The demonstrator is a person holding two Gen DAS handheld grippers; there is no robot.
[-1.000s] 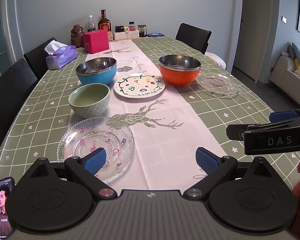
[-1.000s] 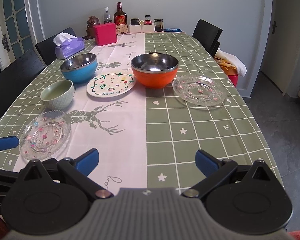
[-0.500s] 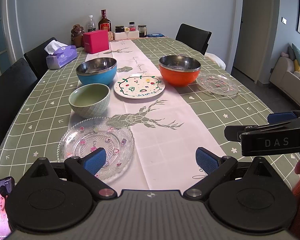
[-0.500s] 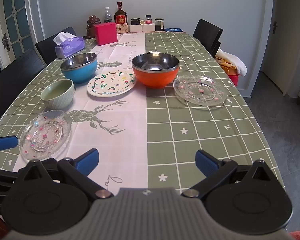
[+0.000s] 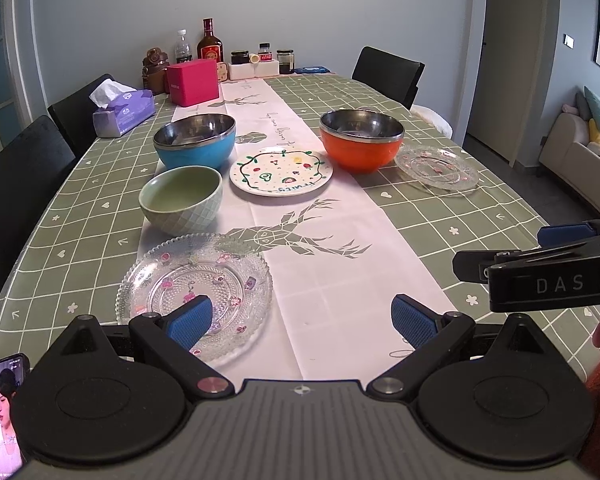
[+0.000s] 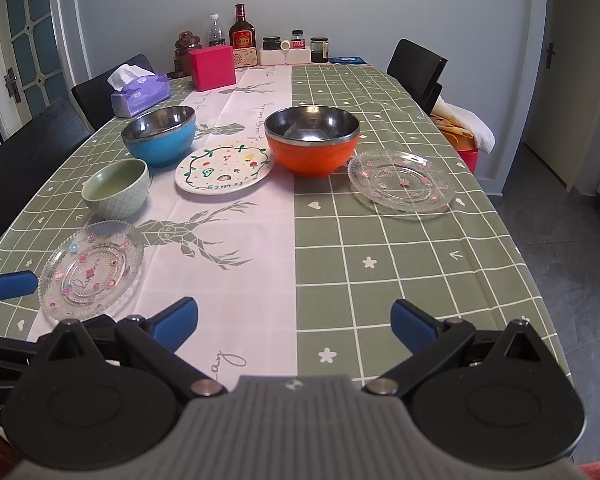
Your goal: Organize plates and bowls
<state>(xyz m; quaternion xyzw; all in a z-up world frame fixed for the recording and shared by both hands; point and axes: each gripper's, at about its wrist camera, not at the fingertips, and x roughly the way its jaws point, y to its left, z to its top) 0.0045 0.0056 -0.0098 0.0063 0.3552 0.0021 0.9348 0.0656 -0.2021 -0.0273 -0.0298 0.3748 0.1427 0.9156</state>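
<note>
Two grippers hover over the near end of the table [image 6: 400, 240], both with their blue-padded fingers spread wide and nothing between them. In the left wrist view, the left gripper [image 5: 300, 316] sits low at 6 o'clock, its left pad [image 5: 190, 320] overlapping the near rim of a clear glass plate [image 5: 194, 292] with small pink flowers; whether pad and plate touch cannot be told. The right gripper [image 6: 294, 318] hangs at 6 o'clock in its own view, above the seam where the pale runner [image 6: 240, 240] meets the green checked cloth.

Six dishes stand on the table. Seen from the right wrist, the near glass plate lies at 8 o'clock, with a pale green bowl [image 6: 116, 188] just beyond it at 9 o'clock. A blue bowl [image 6: 159, 136] with a steel lining sits at 10 o'clock, near the green one but apart from it. A white painted plate [image 6: 223, 168] rests near the centre on the runner, between the blue bowl and an orange bowl [image 6: 312, 140] at 12 o'clock. A second glass plate [image 6: 400, 180] lies at 2 o'clock, just beside the orange bowl.

Farther off, at 11 o'clock, stand a purple tissue box [image 6: 140, 94], a pink box [image 6: 213, 67] and bottles [image 6: 242, 30] against the wall. A phone [image 5: 4, 412] shows at 8 o'clock in the left view.
</note>
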